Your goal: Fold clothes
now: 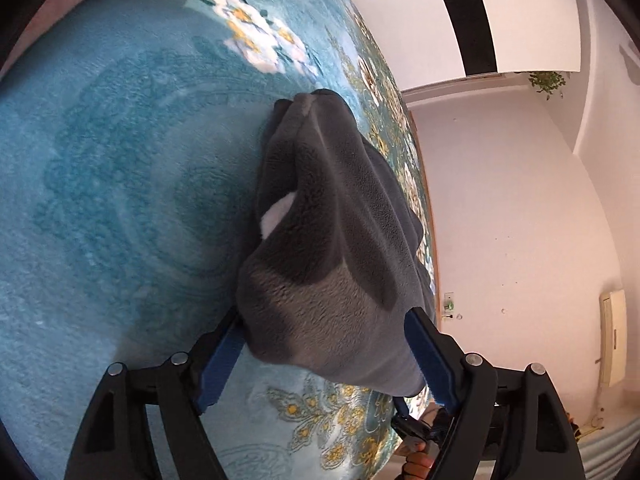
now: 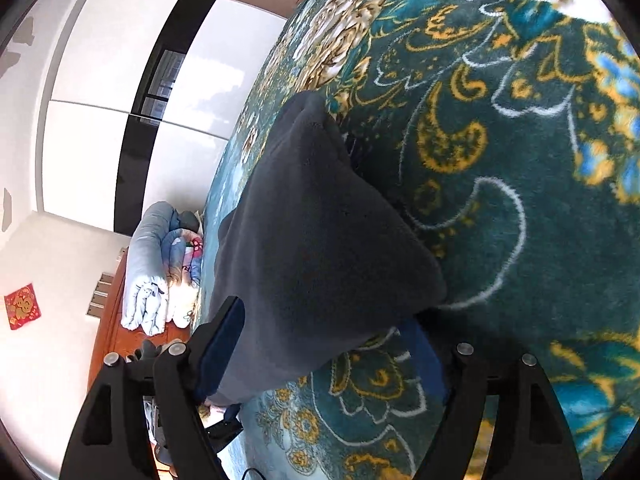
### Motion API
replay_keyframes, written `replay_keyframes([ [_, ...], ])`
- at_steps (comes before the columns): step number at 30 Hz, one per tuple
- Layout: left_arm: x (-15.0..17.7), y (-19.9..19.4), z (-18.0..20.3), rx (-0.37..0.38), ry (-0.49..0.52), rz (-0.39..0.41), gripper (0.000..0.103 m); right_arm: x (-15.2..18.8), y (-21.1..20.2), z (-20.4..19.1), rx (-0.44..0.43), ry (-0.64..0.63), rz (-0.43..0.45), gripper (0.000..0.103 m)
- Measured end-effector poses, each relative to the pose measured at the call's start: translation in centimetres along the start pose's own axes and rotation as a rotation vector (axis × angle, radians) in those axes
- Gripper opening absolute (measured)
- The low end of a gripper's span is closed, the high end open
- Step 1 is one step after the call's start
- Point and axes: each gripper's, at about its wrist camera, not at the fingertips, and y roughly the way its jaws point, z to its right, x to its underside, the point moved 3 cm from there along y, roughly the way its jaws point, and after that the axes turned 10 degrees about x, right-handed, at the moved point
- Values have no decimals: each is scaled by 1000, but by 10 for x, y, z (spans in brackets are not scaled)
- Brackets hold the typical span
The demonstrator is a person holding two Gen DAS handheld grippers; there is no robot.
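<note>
A grey fleece garment point(image 1: 332, 240) lies bunched on a teal floral blanket point(image 1: 120, 200). A white patch shows in a fold on its left side. My left gripper point(image 1: 324, 344) has its blue-padded fingers point(image 1: 428, 356) wide apart around the near end of the garment, whose cloth fills the gap. In the right wrist view the same garment point(image 2: 316, 240) looks dark and hangs in a long fold over the blanket point(image 2: 500, 180). My right gripper point(image 2: 324, 344) also has its fingers point(image 2: 224, 344) spread on either side of the cloth's near end.
A white and black wardrobe point(image 2: 132, 100) stands beside the bed. Folded bedding point(image 2: 160, 268) lies on a wooden surface at the bed's end. A pink wall point(image 1: 512, 220) with a wall unit point(image 1: 612, 336) is at the right of the left wrist view.
</note>
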Motion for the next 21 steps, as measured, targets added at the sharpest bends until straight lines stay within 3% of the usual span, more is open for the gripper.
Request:
replay_keyframes([
  [6, -3, 9, 20, -16, 41, 62, 86, -9, 10, -5, -40, 77, 116, 82],
  [13, -6, 26, 19, -34, 97, 55, 84, 1, 10, -14, -44, -33, 139, 79],
  [16, -5, 29, 23, -44, 118, 71, 83, -2, 8, -20, -40, -44, 143, 66],
  [18, -6, 31, 28, -40, 117, 80, 71, -11, 7, -32, -38, -49, 142, 56],
  [20, -11, 32, 39, -30, 131, 80, 49, -20, 6, -43, -37, -53, 140, 50],
  [21, -15, 34, 47, -38, 146, 74, 45, -24, 5, -49, -36, -55, 140, 46],
])
